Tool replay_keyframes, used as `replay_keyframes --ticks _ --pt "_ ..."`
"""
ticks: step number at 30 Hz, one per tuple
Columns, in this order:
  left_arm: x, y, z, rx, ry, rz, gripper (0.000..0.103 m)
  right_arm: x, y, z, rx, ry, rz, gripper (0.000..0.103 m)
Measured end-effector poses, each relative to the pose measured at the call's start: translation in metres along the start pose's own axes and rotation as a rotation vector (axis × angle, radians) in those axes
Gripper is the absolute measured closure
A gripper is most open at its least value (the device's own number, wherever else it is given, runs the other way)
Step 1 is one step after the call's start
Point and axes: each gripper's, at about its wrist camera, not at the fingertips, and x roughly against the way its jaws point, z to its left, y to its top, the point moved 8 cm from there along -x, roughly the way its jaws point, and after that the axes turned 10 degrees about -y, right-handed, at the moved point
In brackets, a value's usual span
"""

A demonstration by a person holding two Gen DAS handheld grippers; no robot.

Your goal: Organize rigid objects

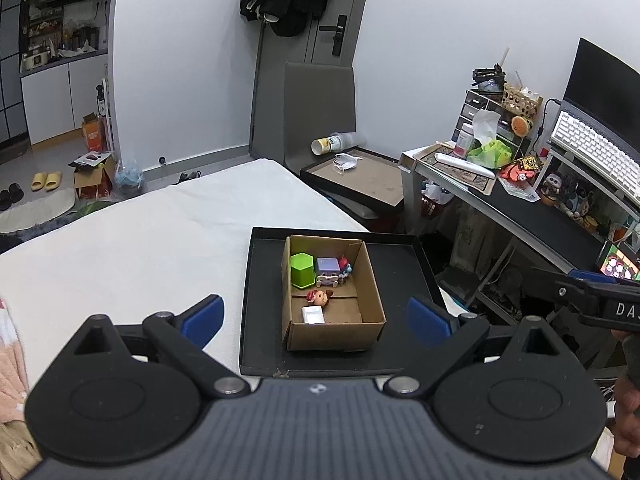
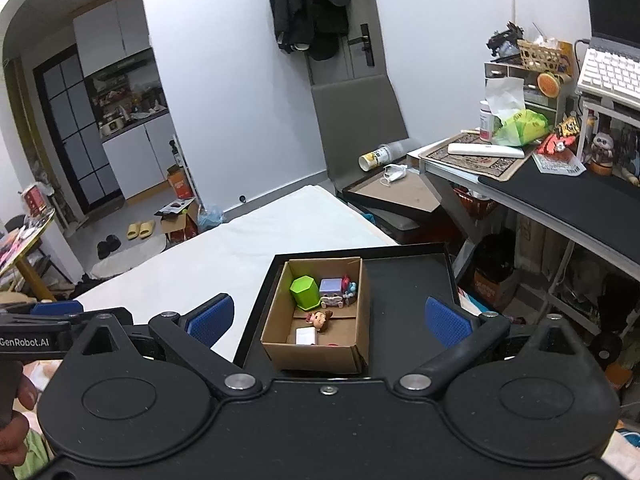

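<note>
Grippers, left (image 1: 316, 320) and right (image 2: 328, 322), both wide, empty. Risk: clumsy reach tips green pot (image 1: 303, 270) or shoves box (image 1: 370, 276) across tray (image 1: 404, 258).

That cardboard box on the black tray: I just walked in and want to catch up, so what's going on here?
A person holds a two-finger gripper in each hand, sorting small rigid toys. The cardboard box sits on the black tray on the white bed, already holding a green hexagonal container, a purple cube, a small doll figure and a white block. The left gripper and right gripper are both open, empty, above the tray.
</note>
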Motion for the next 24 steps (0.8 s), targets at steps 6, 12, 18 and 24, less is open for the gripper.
replay_keyframes --ticks 6,12,18,24 --pt "0.009 -0.004 -0.001 -0.005 0.002 -0.011 0.005 0.009 -0.004 0.001 -0.008 0.015 -0.007 0.000" --pt "0.017 -0.009 -0.006 -0.015 0.003 -0.018 0.005 0.015 -0.008 -0.001 -0.019 0.016 -0.012 0.000" --pt "0.023 -0.013 -0.010 -0.032 0.004 -0.026 0.005 0.020 -0.010 -0.002 -0.023 0.018 -0.020 0.000" --pt "0.025 -0.017 -0.014 -0.026 -0.010 -0.017 0.005 0.026 -0.013 -0.003 -0.018 0.016 -0.025 0.000"
